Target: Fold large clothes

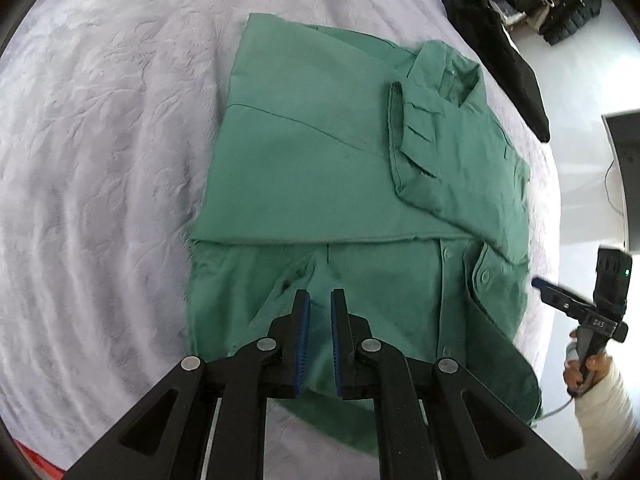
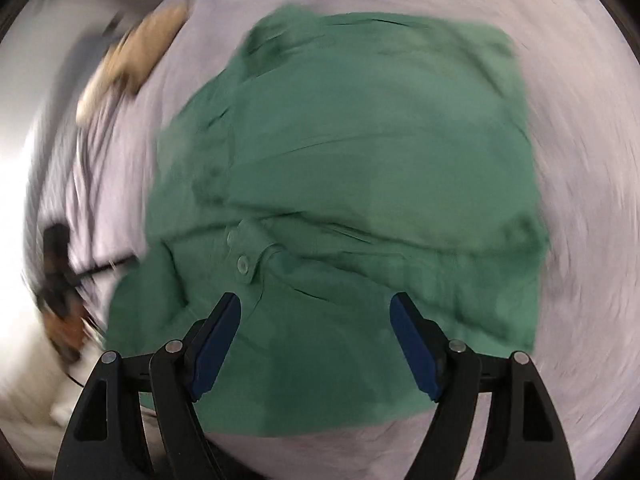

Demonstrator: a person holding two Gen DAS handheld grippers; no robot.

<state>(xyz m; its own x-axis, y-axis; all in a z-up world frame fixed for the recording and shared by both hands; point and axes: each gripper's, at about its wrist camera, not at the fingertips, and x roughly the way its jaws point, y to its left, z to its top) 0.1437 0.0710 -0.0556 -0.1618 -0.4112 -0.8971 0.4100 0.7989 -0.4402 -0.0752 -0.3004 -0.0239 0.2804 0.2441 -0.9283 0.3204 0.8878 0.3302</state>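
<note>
Green shirt (image 1: 320, 168) lies on the bed (image 1: 100, 160), sleeves folded in and the bottom half not yet turned up. Left tongs (image 1: 320, 300) are nearly closed above the cloth, holding nothing that shows. Right tongs (image 2: 316, 304) are wide open and empty. Next, I think: pinch both hem corners evenly, lift low, lay them at the collar (image 1: 448, 76).

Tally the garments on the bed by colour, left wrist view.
Green: 1, the shirt, partly folded
Black: 1, a dark garment at the far edge of the bedspread
Total: 2
</note>
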